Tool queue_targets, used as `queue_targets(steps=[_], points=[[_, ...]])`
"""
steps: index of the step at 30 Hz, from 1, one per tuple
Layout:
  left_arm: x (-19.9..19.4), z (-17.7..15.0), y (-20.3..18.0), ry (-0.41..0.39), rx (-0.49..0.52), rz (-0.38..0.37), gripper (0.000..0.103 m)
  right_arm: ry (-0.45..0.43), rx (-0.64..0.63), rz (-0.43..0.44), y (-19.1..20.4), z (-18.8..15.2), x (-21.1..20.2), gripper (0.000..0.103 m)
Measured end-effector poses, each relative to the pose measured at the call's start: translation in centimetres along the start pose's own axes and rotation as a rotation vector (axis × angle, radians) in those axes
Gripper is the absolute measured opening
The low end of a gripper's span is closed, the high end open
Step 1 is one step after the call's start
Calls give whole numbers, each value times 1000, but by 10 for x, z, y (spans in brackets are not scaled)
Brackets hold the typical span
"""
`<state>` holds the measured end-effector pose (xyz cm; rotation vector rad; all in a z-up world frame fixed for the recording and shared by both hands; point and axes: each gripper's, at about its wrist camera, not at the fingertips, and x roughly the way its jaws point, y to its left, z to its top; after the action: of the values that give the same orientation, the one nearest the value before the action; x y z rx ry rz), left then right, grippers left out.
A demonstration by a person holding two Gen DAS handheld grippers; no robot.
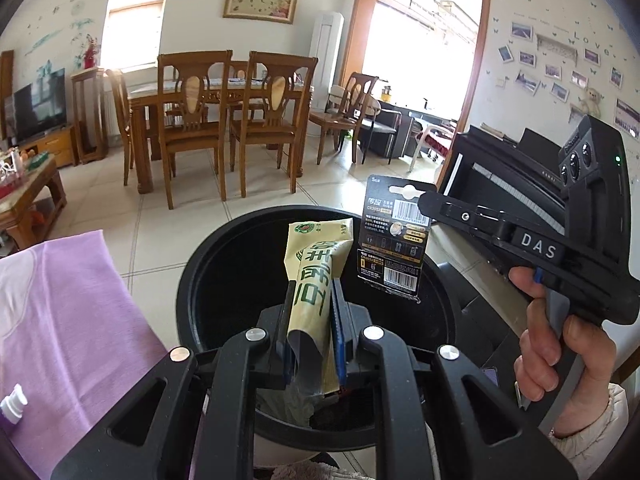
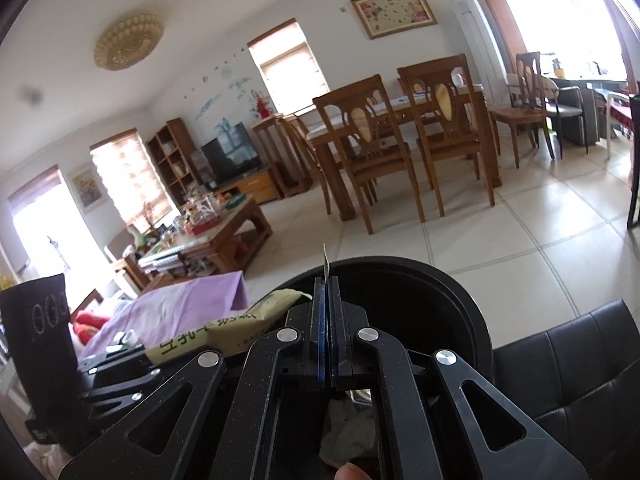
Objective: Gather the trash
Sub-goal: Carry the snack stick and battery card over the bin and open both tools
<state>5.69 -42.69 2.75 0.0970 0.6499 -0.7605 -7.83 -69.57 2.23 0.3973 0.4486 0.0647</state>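
In the left wrist view my left gripper (image 1: 313, 292) is shut on a yellow-green printed wrapper (image 1: 316, 264), which hangs over the mouth of a round black trash bin (image 1: 188, 292). To the right, a hand holds my right gripper (image 1: 424, 204), shut on the top of a black battery card (image 1: 394, 248) that dangles above the bin's far right rim. In the right wrist view the right gripper (image 2: 326, 284) pinches that card (image 2: 325, 260) edge-on over the bin (image 2: 460, 292). The wrapper (image 2: 232, 326) and the left gripper (image 2: 148, 360) lie to its left. Crumpled paper (image 2: 352, 428) shows inside the bin.
A purple cloth (image 1: 68, 312) with a small white bottle (image 1: 14, 404) lies left of the bin. A black piano (image 1: 512, 184) stands to the right and a black leather seat (image 2: 580, 360) close by. A dining table with chairs (image 1: 224, 112) stands across the tiled floor, and a cluttered coffee table (image 2: 216, 232) to the left.
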Motion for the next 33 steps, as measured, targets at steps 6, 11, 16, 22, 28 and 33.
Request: queue_targets(steps=[6, 11, 16, 22, 28, 33], points=[[15, -1, -8, 31, 34, -5, 15, 18, 27, -9, -6, -10, 11, 3], [23, 0, -13, 52, 56, -1, 16, 35, 39, -11, -8, -11, 21, 3], [25, 0, -16, 64, 64, 19, 21, 51, 48, -8, -8, -13, 26, 3], [13, 2, -18, 15, 58, 48, 76, 77, 71, -2, -10, -15, 29, 34], [-5, 2, -19, -27, 74, 49, 89, 79, 90, 16, -7, -15, 26, 62], [-25, -4, -8, -46, 85, 73, 98, 91, 81, 35, 12, -13, 24, 81]])
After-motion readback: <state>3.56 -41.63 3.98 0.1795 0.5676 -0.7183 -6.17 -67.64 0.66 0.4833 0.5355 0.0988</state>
